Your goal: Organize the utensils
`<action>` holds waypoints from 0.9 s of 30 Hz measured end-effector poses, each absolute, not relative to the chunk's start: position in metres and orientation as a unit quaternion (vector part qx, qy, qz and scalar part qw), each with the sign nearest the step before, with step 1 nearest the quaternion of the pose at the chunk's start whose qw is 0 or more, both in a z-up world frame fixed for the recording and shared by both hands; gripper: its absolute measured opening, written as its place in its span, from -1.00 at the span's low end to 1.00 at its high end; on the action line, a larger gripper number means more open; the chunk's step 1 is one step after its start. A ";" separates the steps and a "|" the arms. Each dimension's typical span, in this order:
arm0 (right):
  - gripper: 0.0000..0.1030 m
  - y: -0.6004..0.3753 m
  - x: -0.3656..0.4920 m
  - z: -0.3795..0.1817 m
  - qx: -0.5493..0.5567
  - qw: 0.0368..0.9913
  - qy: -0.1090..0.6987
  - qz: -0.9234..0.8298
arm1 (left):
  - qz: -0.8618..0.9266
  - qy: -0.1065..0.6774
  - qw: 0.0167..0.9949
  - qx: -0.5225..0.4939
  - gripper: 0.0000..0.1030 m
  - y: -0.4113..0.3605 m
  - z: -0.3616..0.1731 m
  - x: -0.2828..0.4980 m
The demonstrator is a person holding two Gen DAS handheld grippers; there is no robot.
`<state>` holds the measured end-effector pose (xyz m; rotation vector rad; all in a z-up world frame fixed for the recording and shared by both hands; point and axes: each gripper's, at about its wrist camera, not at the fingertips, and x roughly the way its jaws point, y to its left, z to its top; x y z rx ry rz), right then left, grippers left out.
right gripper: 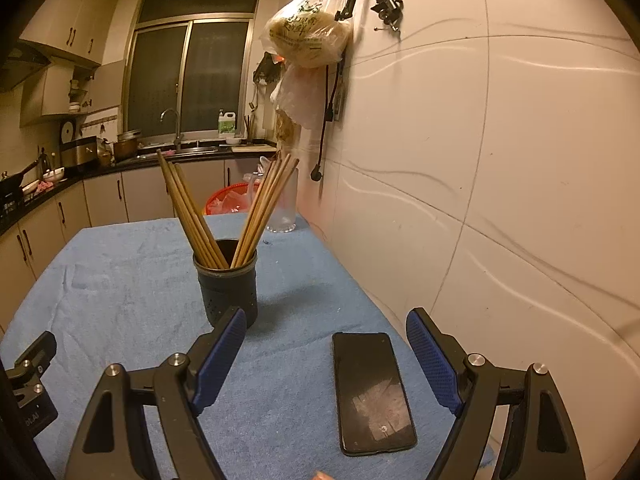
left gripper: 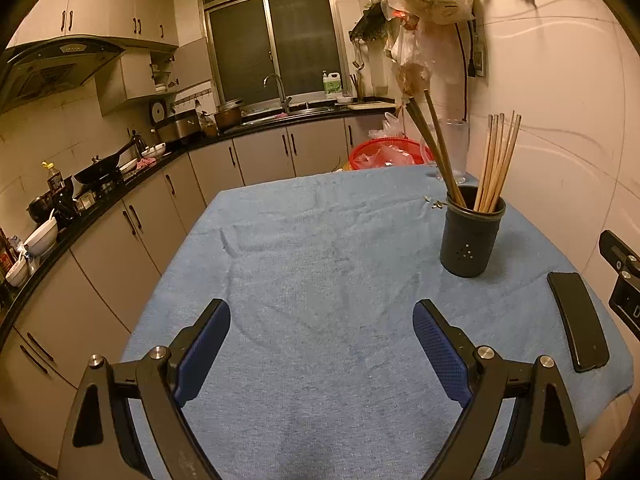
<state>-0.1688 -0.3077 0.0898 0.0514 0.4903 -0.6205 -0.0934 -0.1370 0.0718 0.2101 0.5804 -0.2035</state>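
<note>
On the blue cloth, a dark holder of chopsticks stands at one o'clock; left gripper and right gripper gape empty.

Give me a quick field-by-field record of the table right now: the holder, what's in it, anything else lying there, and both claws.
surface: table under a blue cloth
holder: dark cup, upright on the cloth
contents: chopsticks in two bunches, darker chopsticks leaning left, lighter chopsticks leaning right
other item: black phone, flat, near the wall side
left claw: open, nothing between its fingers
right claw: open, above the phone, holding nothing
loose utensils on the cloth: none visible
</note>
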 end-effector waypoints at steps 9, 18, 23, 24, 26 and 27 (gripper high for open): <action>0.64 -0.309 -0.153 0.080 0.019 0.918 0.258 -0.300 | -0.101 0.303 0.942 0.101 0.80 -0.139 0.060 -0.078; 0.64 -0.312 -0.140 0.070 0.022 0.913 0.275 -0.300 | -0.105 0.315 0.938 0.104 0.80 -0.142 0.052 -0.069; 0.64 -0.311 -0.138 0.068 0.022 0.913 0.278 -0.298 | -0.105 0.318 0.936 0.105 0.80 -0.142 0.049 -0.068; 0.64 -0.312 -0.138 0.067 0.022 0.913 0.278 -0.299 | -0.105 0.318 0.936 0.105 0.80 -0.142 0.049 -0.068; 0.64 -0.311 -0.138 0.067 0.022 0.913 0.279 -0.298 | -0.104 0.318 0.936 0.105 0.80 -0.142 0.048 -0.068; 0.64 -0.311 -0.138 0.067 0.022 0.913 0.279 -0.298 | -0.105 0.319 0.936 0.105 0.80 -0.142 0.048 -0.068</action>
